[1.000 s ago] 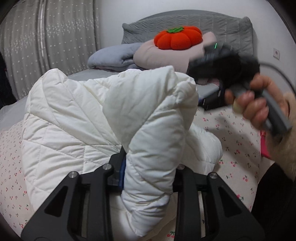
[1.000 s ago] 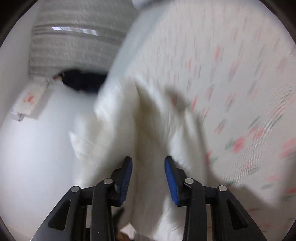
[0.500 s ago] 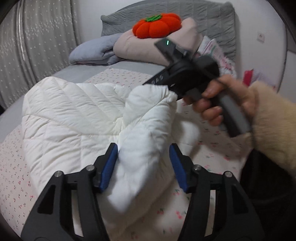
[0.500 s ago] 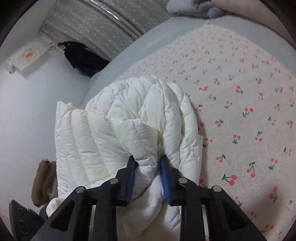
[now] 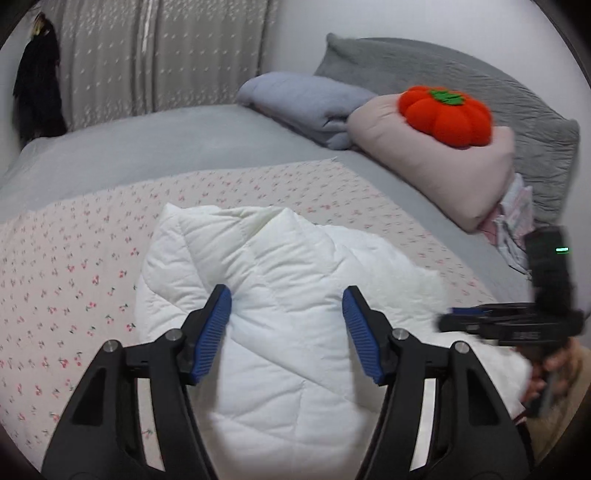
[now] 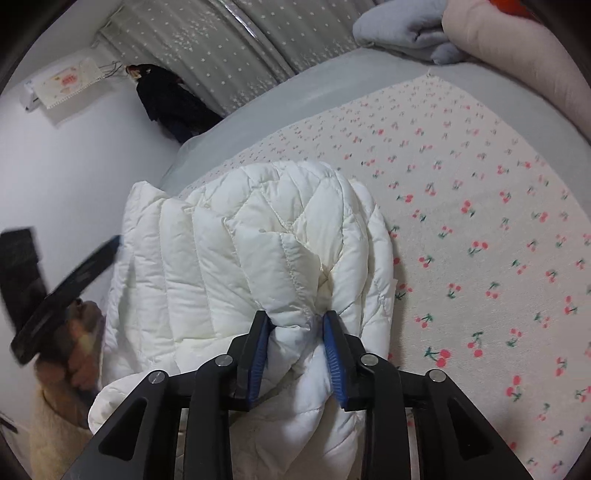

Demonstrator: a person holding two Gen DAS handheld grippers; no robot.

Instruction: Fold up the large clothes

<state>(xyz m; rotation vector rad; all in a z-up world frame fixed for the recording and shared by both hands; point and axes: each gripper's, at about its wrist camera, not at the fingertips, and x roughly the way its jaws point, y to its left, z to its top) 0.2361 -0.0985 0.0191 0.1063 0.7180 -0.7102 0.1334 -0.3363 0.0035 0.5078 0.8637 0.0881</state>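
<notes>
1. Left tongs point(image 5: 286, 325) hang spread and opening over the jacket point(image 5: 280, 295), pads clear of it.
2. Folded on the bed point(image 5: 74, 258), the jacket is a puffy white quilted bundle lying straight ahead of both tongs.
3. Right tongs point(image 6: 295, 354) are nearer: they pinch a soft fold at the bundle's near edge, jaws easing open, so I judge release comes next.

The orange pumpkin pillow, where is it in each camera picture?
Left wrist view: the pumpkin pillow sits upper right, on the pink pillow.
Right wrist view: only an orange sliver shows at the top right edge, above the pink pillow.
Shared landmark: the folded blue-grey blanket.
</notes>
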